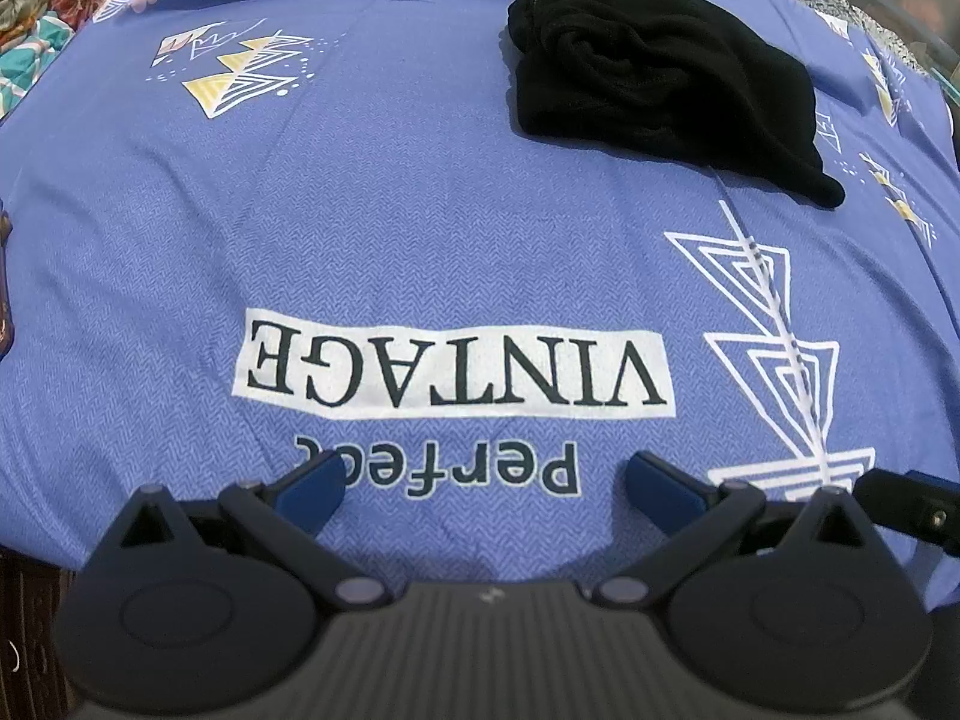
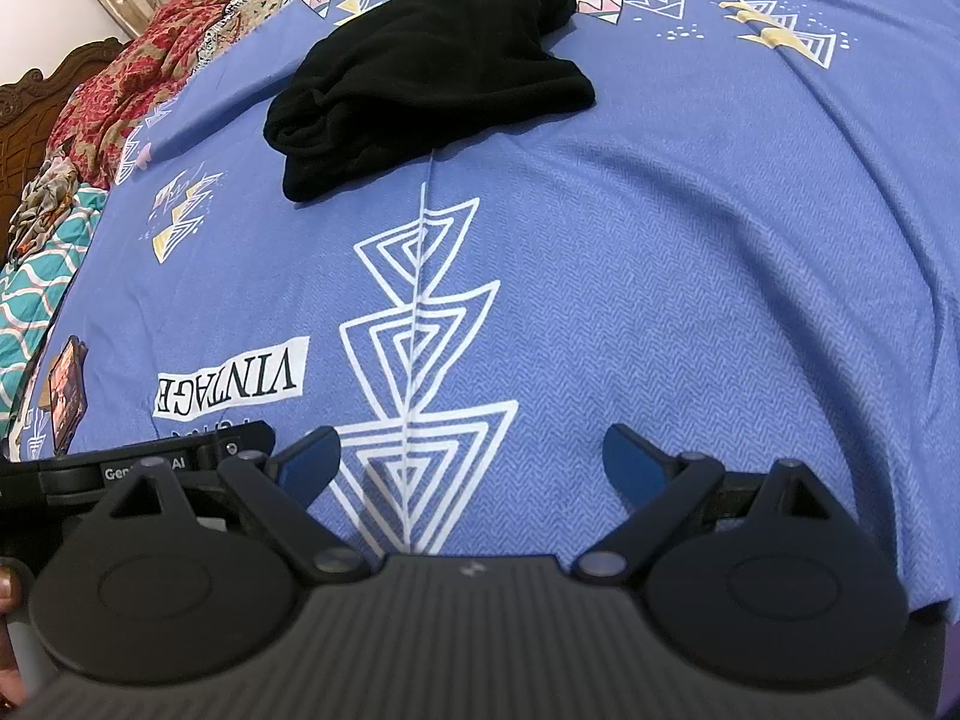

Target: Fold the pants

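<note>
A: Surface we note first: a bed under a blue herringbone-weave cotton sheet [image 1: 420, 228] printed with white triangles and the words "perfect VINTAGE".

B: On it, we log the black knit pants [image 1: 666, 78], bunched in a loose heap on the far part of the sheet [image 2: 660, 270], well apart from both grippers.

A: Left gripper [image 1: 483, 483]: blue pads spread wide, empty, above the sheet.

B: Right gripper [image 2: 471, 465]: likewise spread, empty.
</note>
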A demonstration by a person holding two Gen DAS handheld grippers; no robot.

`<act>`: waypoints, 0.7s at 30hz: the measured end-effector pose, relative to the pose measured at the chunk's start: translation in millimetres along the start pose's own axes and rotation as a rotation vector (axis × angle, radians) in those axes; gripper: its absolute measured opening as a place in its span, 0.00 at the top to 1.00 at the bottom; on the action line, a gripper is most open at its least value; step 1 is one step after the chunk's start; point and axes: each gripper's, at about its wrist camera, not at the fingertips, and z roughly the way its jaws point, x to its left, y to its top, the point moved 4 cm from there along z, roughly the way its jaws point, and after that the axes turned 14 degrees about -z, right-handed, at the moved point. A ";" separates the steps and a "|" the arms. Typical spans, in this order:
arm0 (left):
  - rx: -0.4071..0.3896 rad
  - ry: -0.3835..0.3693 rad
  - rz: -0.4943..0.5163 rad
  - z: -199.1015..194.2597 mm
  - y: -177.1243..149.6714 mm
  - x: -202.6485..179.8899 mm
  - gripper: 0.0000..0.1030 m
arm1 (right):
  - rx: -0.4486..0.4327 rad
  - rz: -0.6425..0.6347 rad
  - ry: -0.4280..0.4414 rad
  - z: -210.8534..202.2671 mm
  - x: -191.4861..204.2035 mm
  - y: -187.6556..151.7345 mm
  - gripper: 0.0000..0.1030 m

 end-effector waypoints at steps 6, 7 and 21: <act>0.000 0.000 0.001 0.3 -0.6 0.0 0.00 | 0.000 -0.001 0.000 0.1 -0.4 0.0 0.07; 0.000 0.001 0.001 0.3 -0.5 -0.1 0.00 | 0.000 -0.001 0.000 0.1 -0.5 0.2 0.07; -0.002 0.004 0.006 0.2 -0.9 0.2 0.00 | 0.001 0.000 0.001 0.2 -0.8 0.1 0.06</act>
